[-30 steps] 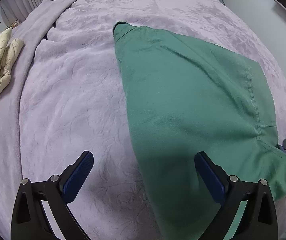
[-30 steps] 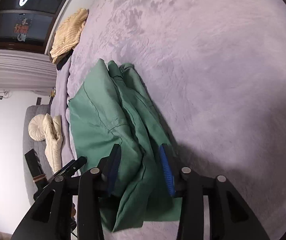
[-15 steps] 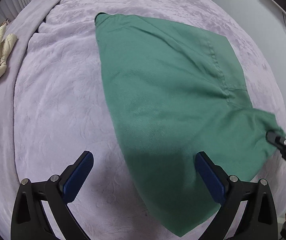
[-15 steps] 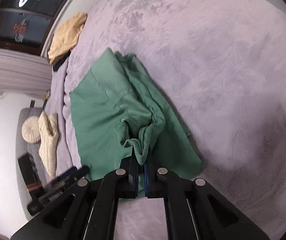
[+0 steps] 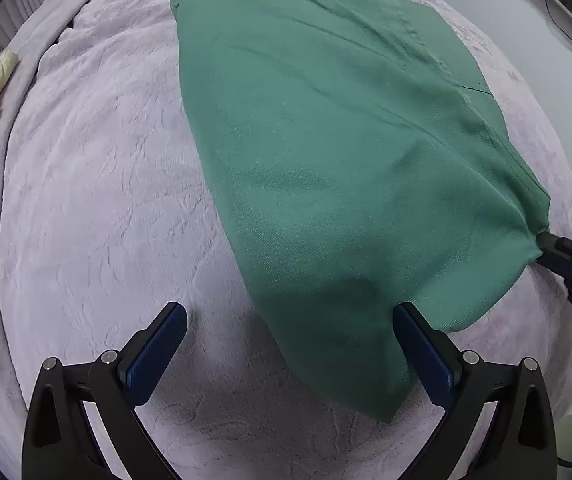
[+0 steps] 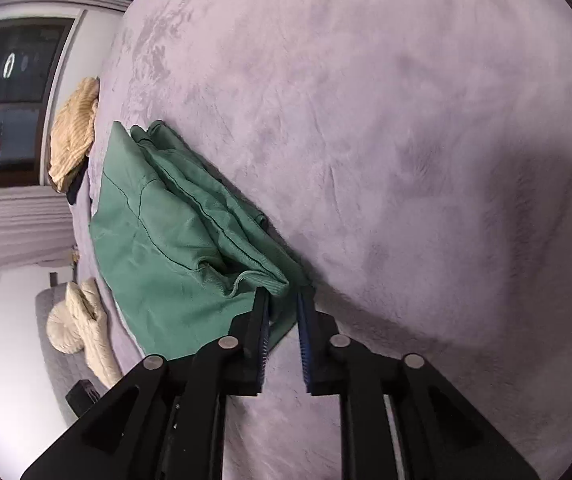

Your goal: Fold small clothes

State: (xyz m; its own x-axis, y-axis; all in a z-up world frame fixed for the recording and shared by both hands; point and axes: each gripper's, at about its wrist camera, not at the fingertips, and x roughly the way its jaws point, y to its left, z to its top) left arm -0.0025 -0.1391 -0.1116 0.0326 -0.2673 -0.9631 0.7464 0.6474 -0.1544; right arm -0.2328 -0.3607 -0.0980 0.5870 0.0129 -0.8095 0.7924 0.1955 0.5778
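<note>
A bed [image 5: 98,184] covered in a pale lilac plush blanket [image 6: 405,120] fills nearly all of both views. On it lies the green garment [image 5: 345,152], the largest thing on the bed, spread in a broad sheet that runs from the far edge of the blanket down toward the left gripper. In the right wrist view the same garment [image 6: 158,240] shows several stacked folds along its right side, with a stitched seam running along them.

The left gripper [image 5: 289,352] hangs just above the bed with its jaws spread wide; the near tip of the green cloth lies between them, with neither blue pad pressing it. The right gripper [image 6: 284,308] has its jaws drawn close together, with a bunched corner of the garment sitting at their tips; a narrow gap shows between the pads lower down, so whether the cloth is truly pinched cannot be told from that view. In the left wrist view the right gripper [image 5: 565,252] meets the garment's gathered corner at the far right edge.

A cream quilted item [image 6: 82,320] lies beyond the bed's left side, and a yellow knitted cloth [image 6: 74,132] rests near the bed's far corner.
</note>
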